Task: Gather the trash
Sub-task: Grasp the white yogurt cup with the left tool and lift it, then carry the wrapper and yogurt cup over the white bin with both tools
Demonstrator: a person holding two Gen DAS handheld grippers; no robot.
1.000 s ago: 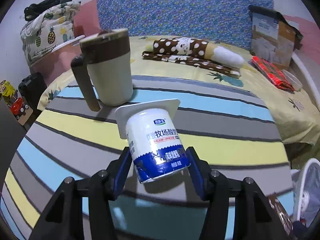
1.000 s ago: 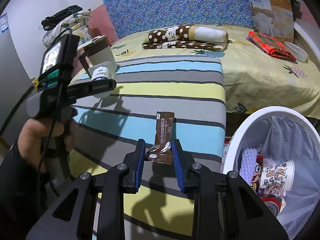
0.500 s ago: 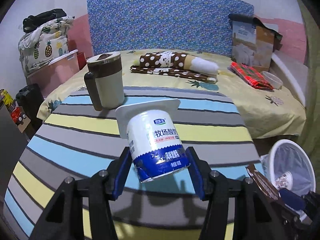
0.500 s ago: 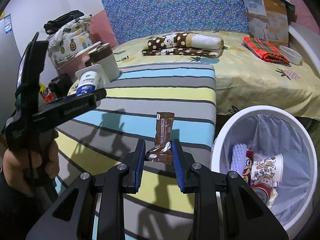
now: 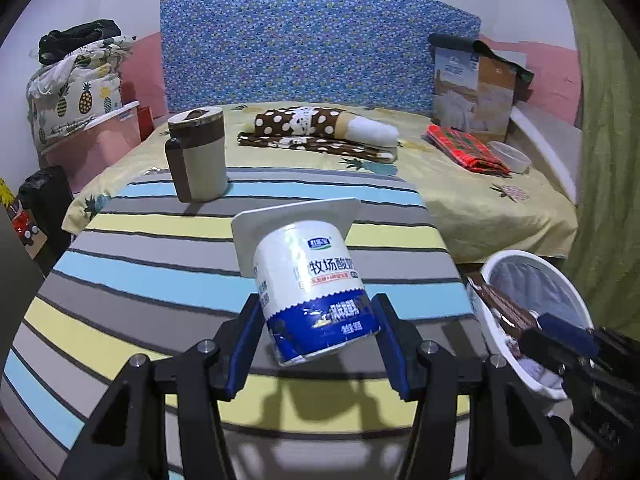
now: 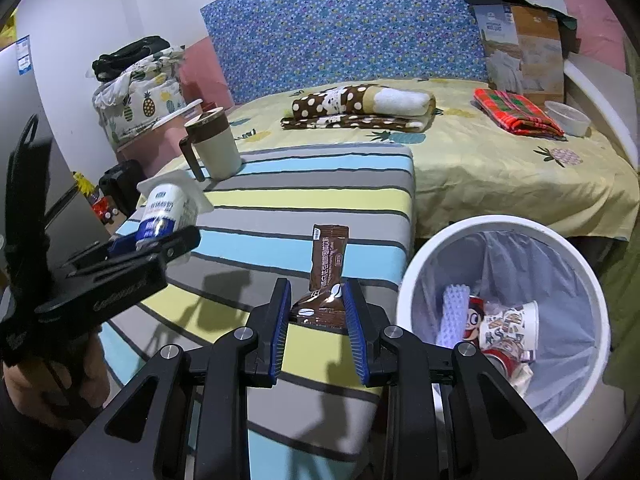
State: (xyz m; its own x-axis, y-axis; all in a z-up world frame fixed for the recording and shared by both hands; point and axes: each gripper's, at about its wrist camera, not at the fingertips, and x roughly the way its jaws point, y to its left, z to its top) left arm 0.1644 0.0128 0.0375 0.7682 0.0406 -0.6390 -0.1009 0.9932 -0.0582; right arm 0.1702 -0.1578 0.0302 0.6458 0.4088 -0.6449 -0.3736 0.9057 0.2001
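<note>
My left gripper [image 5: 316,320] is shut on a white and blue yogurt cup [image 5: 312,284], held tilted above the striped table [image 5: 140,280]; the cup also shows in the right wrist view [image 6: 162,216]. My right gripper [image 6: 316,304] is shut on a brown snack wrapper [image 6: 326,272], held above the table's right edge, just left of the white trash bin [image 6: 404,280]. The wrapper [image 5: 502,308] and bin [image 5: 496,264] also appear at the right of the left wrist view. The bin is lined and holds a paper cup, a can and other trash.
A beige mug with a brown lid and handle [image 5: 200,156] stands at the table's far left corner. Behind the table is a bed [image 6: 500,168] with a spotted blanket roll [image 6: 360,104], a red plaid cloth and a bowl. Storage boxes stand at the left.
Both grippers have pulled back and lifted with their items. The trash bin has come further into both views, and the right gripper with the wrapper now shows beside the bin in the left view.
</note>
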